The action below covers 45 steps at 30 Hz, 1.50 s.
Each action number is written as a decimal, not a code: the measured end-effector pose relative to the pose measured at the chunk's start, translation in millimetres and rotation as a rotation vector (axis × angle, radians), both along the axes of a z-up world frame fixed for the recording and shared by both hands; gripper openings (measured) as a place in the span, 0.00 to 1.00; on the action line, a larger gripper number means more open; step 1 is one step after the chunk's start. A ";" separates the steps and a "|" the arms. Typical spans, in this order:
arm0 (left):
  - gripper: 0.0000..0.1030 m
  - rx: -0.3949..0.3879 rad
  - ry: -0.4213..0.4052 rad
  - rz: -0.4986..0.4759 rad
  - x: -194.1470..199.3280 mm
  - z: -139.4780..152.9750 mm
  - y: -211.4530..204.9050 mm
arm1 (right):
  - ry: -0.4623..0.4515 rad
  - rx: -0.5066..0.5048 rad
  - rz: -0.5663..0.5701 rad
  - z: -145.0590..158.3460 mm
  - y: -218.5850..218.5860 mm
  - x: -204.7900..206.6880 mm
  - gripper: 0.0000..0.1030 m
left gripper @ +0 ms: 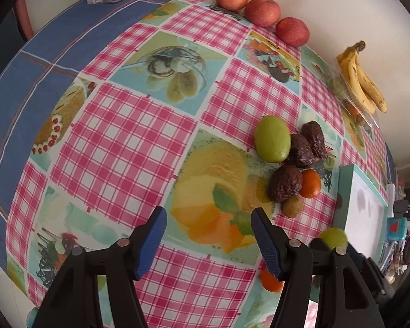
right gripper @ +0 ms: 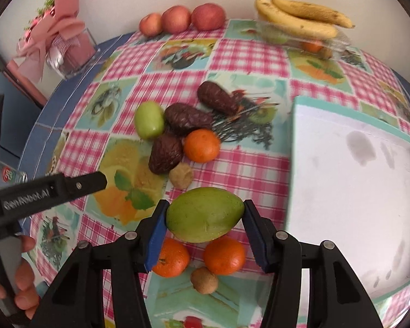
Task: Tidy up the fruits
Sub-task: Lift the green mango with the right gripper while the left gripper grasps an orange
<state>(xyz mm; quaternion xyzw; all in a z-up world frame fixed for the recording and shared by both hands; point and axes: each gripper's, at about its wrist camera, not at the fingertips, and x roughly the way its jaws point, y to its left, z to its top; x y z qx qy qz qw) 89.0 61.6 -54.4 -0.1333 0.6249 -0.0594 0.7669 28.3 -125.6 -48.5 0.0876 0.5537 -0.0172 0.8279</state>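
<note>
The left claw (left gripper: 209, 239) hovers wide open and empty above the checked counter (left gripper: 117, 136). Further right, the right claw (right gripper: 203, 229) grips a green mango (right gripper: 205, 214) between its blue pads, lifted above two oranges (right gripper: 224, 255), beside the white tray (right gripper: 350, 196).

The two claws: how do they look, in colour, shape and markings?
Both are alike. The left claw and the right claw each have black plastic arms with triangular cut-outs and round silver pivot pins. Their fingers carry blue ribbed pads. In the right wrist view, the left claw's black body shows pale lettering, too blurred to read with certainty. No cables or sleeves are visible.
</note>
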 end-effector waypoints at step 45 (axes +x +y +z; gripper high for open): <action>0.40 -0.038 0.094 -0.235 -50.1 -14.9 -98.3 | -0.133 0.090 -0.244 68.5 -87.5 -76.0 0.54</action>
